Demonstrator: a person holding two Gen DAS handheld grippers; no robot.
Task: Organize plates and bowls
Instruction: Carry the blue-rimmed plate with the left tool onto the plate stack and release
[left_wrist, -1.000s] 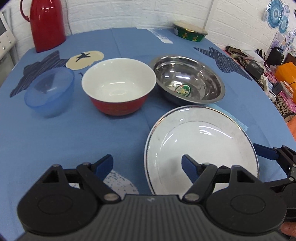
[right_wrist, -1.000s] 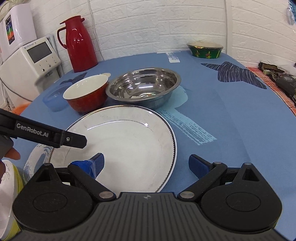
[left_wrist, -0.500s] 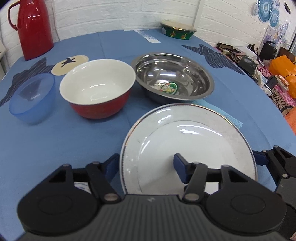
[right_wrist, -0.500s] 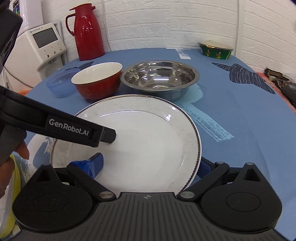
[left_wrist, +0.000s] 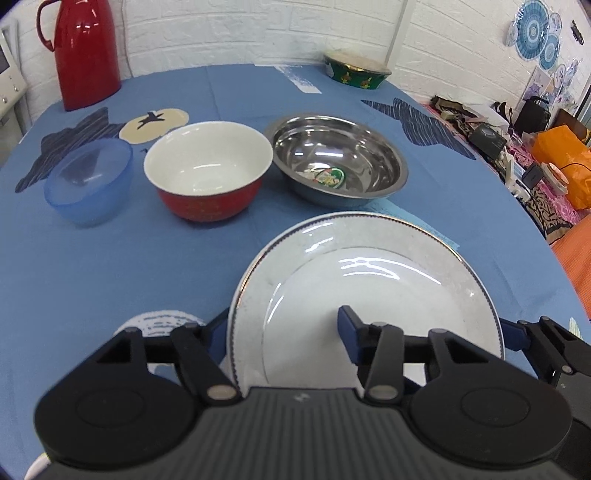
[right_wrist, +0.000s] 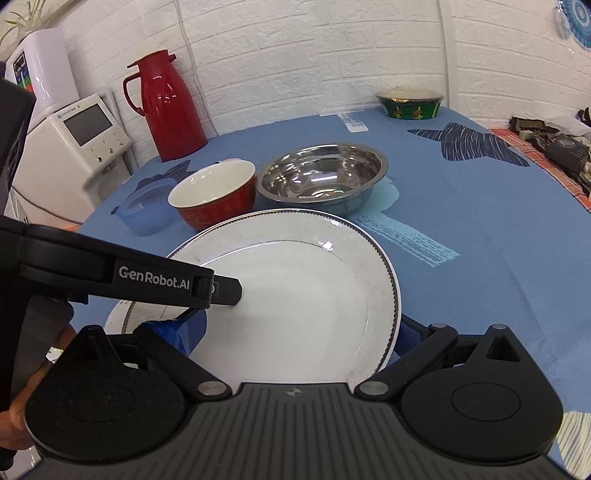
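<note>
- One white plate (left_wrist: 369, 288) on the blue bench (left_wrist: 110, 266), nearest the cameras.
- Left claw (left_wrist: 284, 328) wide open, straddling the plate's left rim; right claw (right_wrist: 295, 328) equally spread over its right rim, gripping nothing.
- Behind the plate: one blue bowl (left_wrist: 88, 181), one red bowl (left_wrist: 207, 170), one steel bowl (left_wrist: 340, 158).
- One red jug (right_wrist: 166, 107) far back.

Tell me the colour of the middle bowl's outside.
Red outside, white inside: the middle bowl, clearest in the left wrist view.
</note>
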